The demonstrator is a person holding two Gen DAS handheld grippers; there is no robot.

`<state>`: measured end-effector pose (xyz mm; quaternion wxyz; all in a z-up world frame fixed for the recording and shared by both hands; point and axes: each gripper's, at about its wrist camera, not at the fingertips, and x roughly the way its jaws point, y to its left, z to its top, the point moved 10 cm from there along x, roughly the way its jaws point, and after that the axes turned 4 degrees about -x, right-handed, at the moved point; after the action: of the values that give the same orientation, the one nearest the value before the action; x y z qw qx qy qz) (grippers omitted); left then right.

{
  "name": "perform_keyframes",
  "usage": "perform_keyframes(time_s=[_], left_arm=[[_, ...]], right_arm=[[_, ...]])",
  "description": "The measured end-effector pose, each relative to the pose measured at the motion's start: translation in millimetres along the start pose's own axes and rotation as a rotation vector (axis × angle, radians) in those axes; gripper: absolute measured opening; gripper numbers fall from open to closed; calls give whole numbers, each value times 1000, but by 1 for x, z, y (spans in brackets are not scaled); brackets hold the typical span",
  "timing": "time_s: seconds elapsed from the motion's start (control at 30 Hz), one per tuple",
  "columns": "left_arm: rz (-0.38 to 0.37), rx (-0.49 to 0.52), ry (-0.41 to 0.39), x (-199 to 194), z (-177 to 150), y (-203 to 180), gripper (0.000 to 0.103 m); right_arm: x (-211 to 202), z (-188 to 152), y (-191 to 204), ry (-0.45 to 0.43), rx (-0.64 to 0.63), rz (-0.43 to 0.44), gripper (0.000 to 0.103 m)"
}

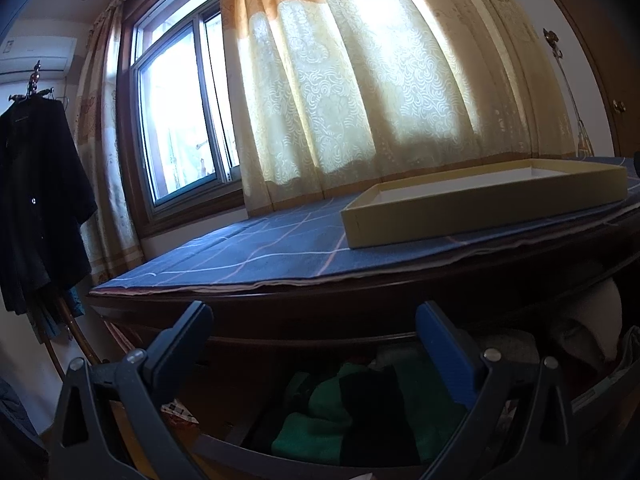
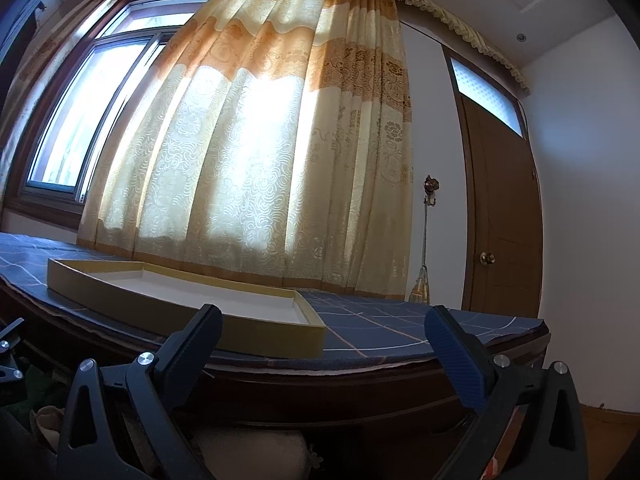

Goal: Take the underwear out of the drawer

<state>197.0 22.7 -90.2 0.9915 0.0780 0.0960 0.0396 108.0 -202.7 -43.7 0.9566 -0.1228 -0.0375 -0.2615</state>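
The drawer (image 1: 224,438) stands pulled out below the dark wooden tabletop. Inside it lie folded clothes: a green and black garment (image 1: 340,416), grey cloth (image 1: 504,350) and a pale rolled piece (image 1: 592,320). My left gripper (image 1: 316,322) hovers open just above the drawer's contents, holding nothing. In the right wrist view my right gripper (image 2: 326,330) is open too, in front of the table edge, with a pale bundle (image 2: 256,454) in the drawer below it. Which garment is the underwear cannot be told.
A shallow yellow cardboard tray (image 1: 480,208) (image 2: 172,304) sits on the blue checked cloth (image 1: 248,256) (image 2: 400,320) covering the tabletop. Behind hang yellow curtains (image 1: 360,80) and a window (image 1: 180,120). Dark clothes hang on a rack (image 1: 36,200) at left; a brown door (image 2: 500,220) is at right.
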Motion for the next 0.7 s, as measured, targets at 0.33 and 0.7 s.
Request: perform_keyframes(time_s=[0.33,0.7], left_arm=[[-83,19,127,21,2,-11,103],[-67,39,98,16,-3,-23,103]], right_arm=[[17,-3,0,64,0,10,102],[19,-4,6,85,-43,17,102]])
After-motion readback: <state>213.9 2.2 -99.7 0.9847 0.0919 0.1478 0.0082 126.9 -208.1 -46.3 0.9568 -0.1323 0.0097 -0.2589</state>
